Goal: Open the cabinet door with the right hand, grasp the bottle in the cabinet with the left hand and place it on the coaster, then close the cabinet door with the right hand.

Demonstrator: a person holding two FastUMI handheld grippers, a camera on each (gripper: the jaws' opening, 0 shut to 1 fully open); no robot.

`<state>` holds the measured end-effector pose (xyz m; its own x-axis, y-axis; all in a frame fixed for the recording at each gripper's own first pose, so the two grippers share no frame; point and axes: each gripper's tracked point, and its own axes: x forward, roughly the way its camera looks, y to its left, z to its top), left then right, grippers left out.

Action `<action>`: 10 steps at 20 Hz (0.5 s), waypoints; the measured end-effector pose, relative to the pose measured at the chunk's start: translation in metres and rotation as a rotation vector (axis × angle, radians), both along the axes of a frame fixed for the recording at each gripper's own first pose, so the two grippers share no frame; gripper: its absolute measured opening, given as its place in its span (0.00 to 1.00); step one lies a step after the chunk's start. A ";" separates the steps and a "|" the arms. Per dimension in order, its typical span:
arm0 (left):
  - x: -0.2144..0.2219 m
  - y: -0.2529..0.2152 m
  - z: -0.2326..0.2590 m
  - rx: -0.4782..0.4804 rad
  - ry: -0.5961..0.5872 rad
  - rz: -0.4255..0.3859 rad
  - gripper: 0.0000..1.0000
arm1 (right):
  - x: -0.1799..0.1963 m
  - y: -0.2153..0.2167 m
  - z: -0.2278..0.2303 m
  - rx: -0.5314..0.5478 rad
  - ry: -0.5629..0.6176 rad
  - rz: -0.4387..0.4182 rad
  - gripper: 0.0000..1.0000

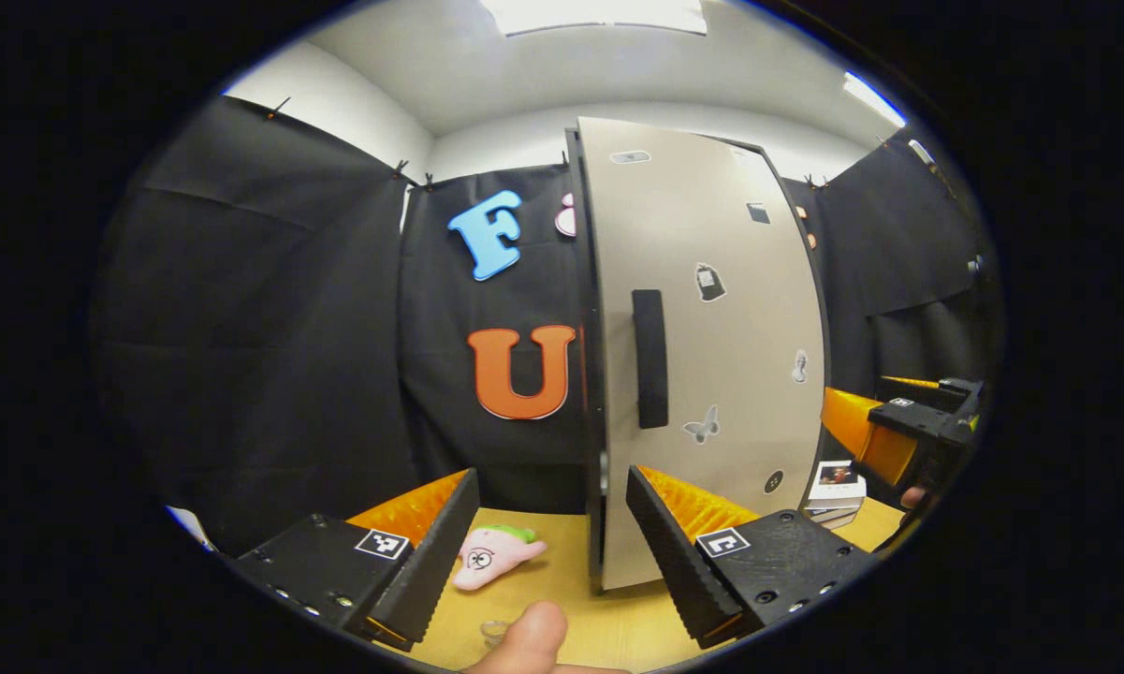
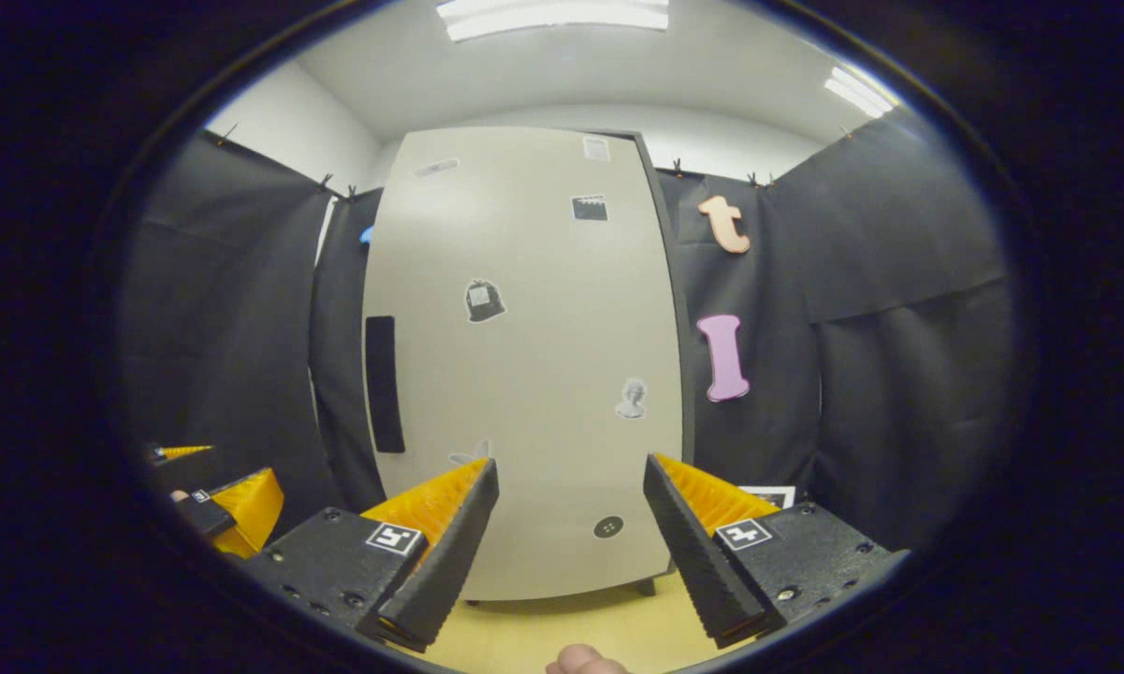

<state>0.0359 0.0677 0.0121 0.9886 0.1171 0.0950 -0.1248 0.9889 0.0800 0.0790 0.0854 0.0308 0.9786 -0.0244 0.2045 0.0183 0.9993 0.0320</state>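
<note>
A: In the left gripper view, the left gripper (image 1: 552,534) sits at the bottom centre, jaws spread, grasping nothing. The cabinet door (image 1: 702,356) looks closed, filling the centre-right, its dark handle (image 1: 649,358) at mid-frame. The right gripper (image 1: 908,426) waits at the right edge. A pink plush toy (image 1: 492,554) lies on the table (image 1: 608,627) low in the frame.

B: And the bottle?

A: Hidden, presumably behind the door. I can't make out the coaster for certain.

B: In the right gripper view, the right gripper (image 2: 569,524) is released too, facing the door (image 2: 524,374); the handle (image 2: 383,384) stands left of centre.

A: So I'd swing the right gripper toward that handle, straddle it squarely, then pull outward.
</note>
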 end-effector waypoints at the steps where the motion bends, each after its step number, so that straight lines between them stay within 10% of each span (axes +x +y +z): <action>1: 0.007 -0.009 0.001 -0.002 0.000 -0.023 0.95 | 0.000 0.001 0.002 0.006 -0.008 -0.001 0.96; 10: 0.042 -0.054 0.000 -0.068 0.024 -0.057 0.95 | 0.017 -0.037 -0.018 0.108 0.092 -0.055 0.96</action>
<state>0.0779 0.0133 0.0121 0.9957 0.0657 0.0647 -0.0668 0.9977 0.0146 0.0959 0.0484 0.0130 0.9896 -0.0957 0.1075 0.0808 0.9875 0.1351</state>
